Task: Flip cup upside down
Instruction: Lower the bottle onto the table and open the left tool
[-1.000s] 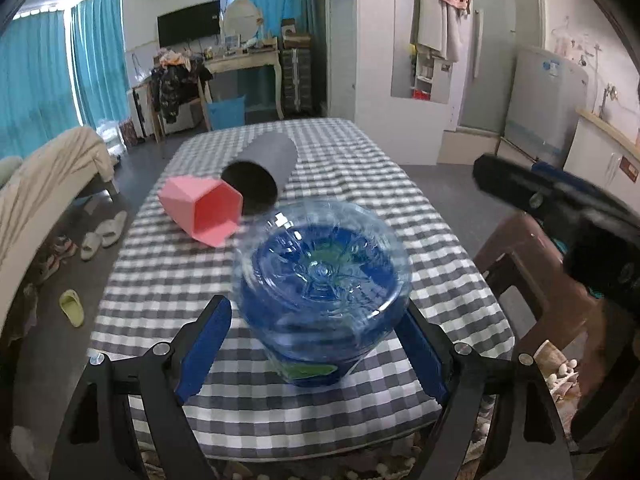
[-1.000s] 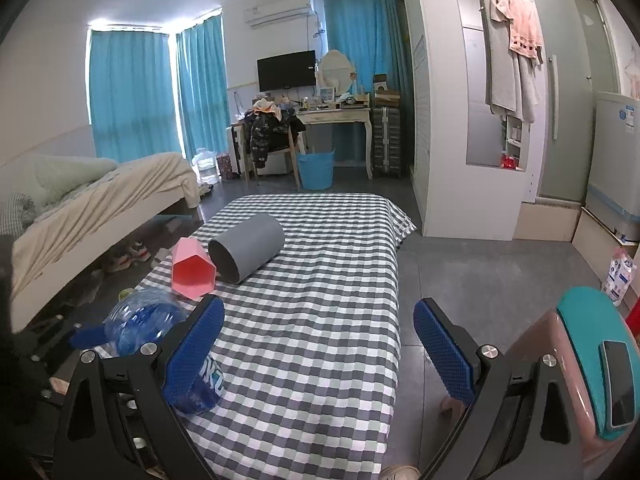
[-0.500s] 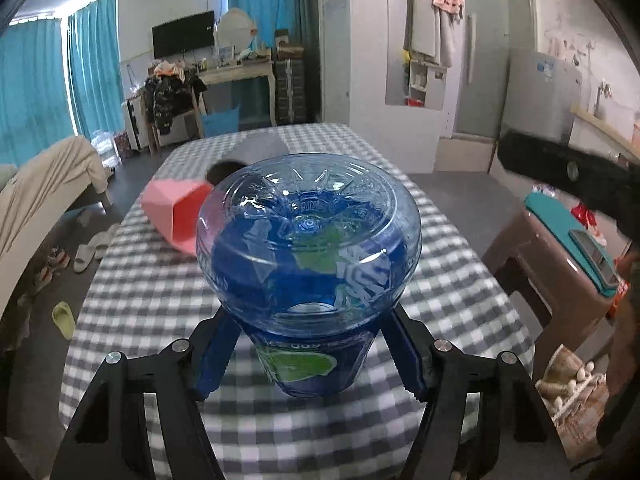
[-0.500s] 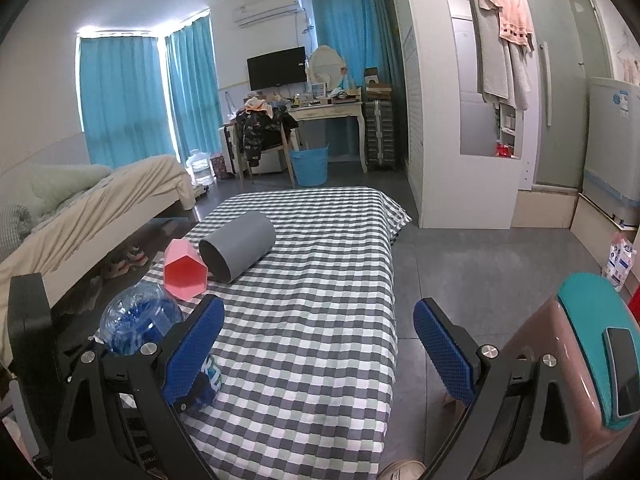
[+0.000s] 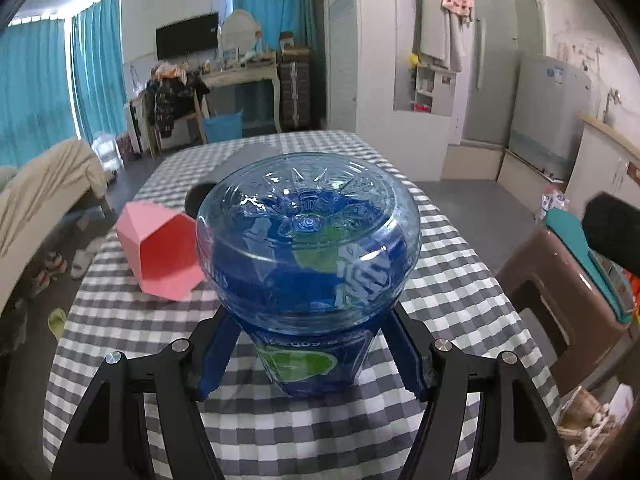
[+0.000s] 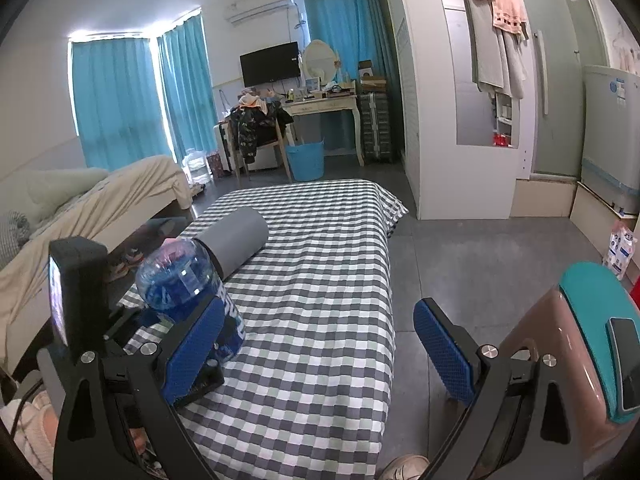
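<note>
My left gripper (image 5: 310,356) is shut on a clear blue plastic cup (image 5: 308,240) with a blue and green label, holding it above the checked table (image 5: 444,280) with its ribbed base up and towards the camera. The cup also shows in the right wrist view (image 6: 182,280), held at the table's near left. My right gripper (image 6: 316,348) is open and empty, over the table's near right edge. A pink hexagonal cup (image 5: 160,256) lies on its side behind the blue cup. A grey cylindrical cup (image 6: 236,240) lies on its side beyond it.
A brown stool (image 5: 560,304) with a teal lid and a phone (image 6: 624,364) stands right of the table. A bed (image 6: 80,208) is on the left. A shoe (image 6: 404,466) shows at the table's near edge.
My left gripper has closed on the blue cup and lifted it off the table, tilting its base up towards the camera. The right gripper stays open and has barely moved.
</note>
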`<state>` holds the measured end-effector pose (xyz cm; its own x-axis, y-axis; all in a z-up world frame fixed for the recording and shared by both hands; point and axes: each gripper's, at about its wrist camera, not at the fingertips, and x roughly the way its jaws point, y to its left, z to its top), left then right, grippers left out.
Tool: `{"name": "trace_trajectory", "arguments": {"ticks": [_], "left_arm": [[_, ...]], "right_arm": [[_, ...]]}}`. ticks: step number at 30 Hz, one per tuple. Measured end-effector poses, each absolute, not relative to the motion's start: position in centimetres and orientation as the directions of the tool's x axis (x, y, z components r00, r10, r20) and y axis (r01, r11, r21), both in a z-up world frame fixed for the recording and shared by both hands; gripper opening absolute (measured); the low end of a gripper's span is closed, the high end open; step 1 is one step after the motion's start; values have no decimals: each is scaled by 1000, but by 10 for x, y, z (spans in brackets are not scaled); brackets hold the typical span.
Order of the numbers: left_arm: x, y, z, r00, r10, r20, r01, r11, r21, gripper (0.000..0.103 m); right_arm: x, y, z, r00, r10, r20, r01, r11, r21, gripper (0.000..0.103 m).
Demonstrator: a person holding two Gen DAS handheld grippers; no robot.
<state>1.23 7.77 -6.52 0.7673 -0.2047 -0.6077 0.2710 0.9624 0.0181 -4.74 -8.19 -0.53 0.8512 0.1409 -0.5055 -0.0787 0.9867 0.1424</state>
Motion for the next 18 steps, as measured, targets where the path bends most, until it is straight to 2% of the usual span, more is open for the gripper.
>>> {"name": "trace_trajectory", "arguments": {"ticks": [4,7,8,18], "left_arm": [[11,77,-65,763,-205,-613,270,963,15,71],[10,79,-64,758,-212,-617,276,961,9,79],[11,77,-63,747,-221,-627,287,958,4,84],[6,79,-32,777,-244,-580,296,955,-7,86]], "right_arm": [[-45,-83,-5,848,144,-511,-81,986,144,96],[-44,-83,-5,849,141,-509,-78,987,144,96],[-45,-83,-5,850,141,-508,-76,986,145,96],[-55,-90,5,888,150,-434,-75,980,184,96]]}}
